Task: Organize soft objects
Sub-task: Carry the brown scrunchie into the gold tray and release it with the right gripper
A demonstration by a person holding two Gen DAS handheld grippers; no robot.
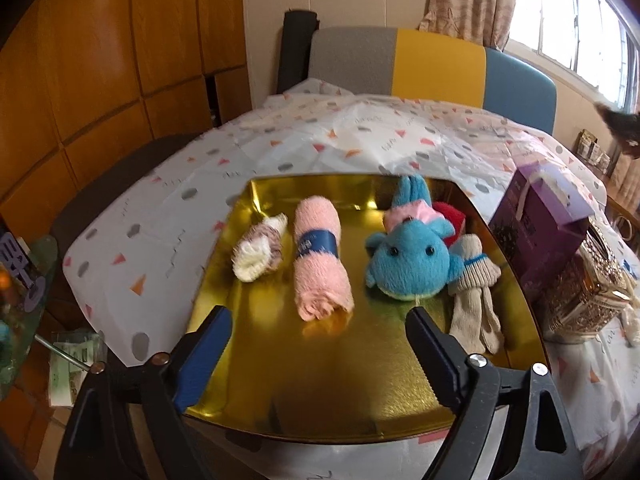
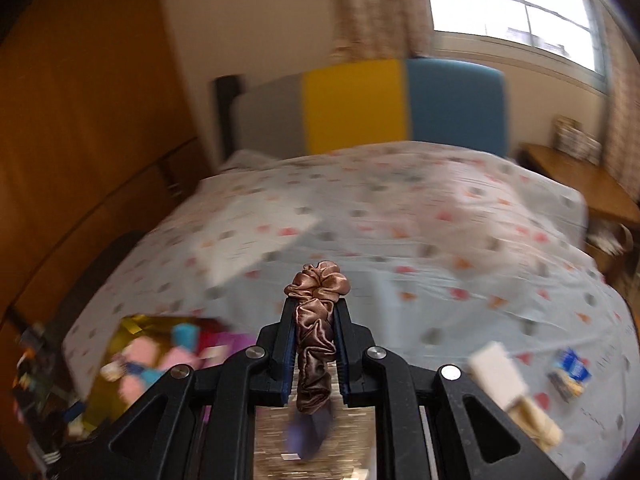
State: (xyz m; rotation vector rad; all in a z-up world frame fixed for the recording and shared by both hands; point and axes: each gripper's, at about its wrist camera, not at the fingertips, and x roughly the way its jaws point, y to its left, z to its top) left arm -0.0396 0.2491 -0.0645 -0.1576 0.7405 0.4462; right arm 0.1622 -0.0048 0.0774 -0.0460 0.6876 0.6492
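A gold tray [image 1: 312,384] lies on the patterned tablecloth. On it rest a small rolled cream sock [image 1: 260,252], a pink rolled towel with a blue band [image 1: 320,260], a blue plush toy [image 1: 408,256] with something red [image 1: 450,216] behind it, and beige gloves [image 1: 476,292]. My left gripper [image 1: 320,320] hovers open over the tray's near part, just short of the pink towel, with nothing between its fingers. In the blurred right wrist view my right gripper [image 2: 316,304] is shut on a brown satin scrunchie [image 2: 318,320], high above the table; the tray [image 2: 120,332] shows low at the left.
A purple box [image 1: 540,224] and a gold patterned box [image 1: 588,280] stand right of the tray. A grey, yellow and blue chair back [image 1: 432,68] is behind the table. Small packets [image 2: 568,372] and a white object [image 2: 500,372] lie on the cloth at the right.
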